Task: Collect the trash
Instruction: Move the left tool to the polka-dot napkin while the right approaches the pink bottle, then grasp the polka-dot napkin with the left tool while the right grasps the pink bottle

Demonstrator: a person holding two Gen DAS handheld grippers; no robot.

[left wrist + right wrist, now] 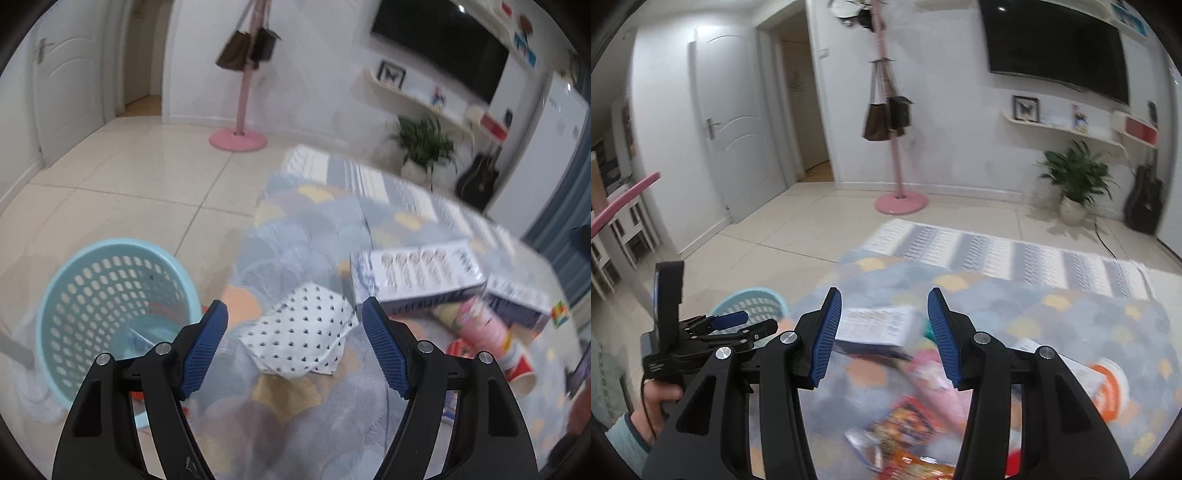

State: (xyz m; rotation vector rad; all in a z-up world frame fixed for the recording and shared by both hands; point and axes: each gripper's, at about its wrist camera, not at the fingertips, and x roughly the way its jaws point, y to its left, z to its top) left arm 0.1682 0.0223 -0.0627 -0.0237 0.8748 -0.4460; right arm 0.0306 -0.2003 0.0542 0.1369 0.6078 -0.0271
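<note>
Left gripper (294,345) spread wide, empty, over polka-dot wrapper (301,332) on the patterned cloth (295,236), blue basket (92,314) beside. Right gripper (884,334) also wide, empty, above blurry snack packet (908,424).

Crumpled white dotted wrapper (303,332) on cloth, boxes (413,273) + cups (487,332) beside; blue basket (110,314) on floor.

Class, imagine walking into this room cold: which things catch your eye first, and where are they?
Trash litters the patterned rug: a polka-dot wrapper lies ahead of the open left gripper, with boxes beyond. A light blue basket stands on the tiles left of the rug, and a pink coat stand rises by the far wall.
</note>
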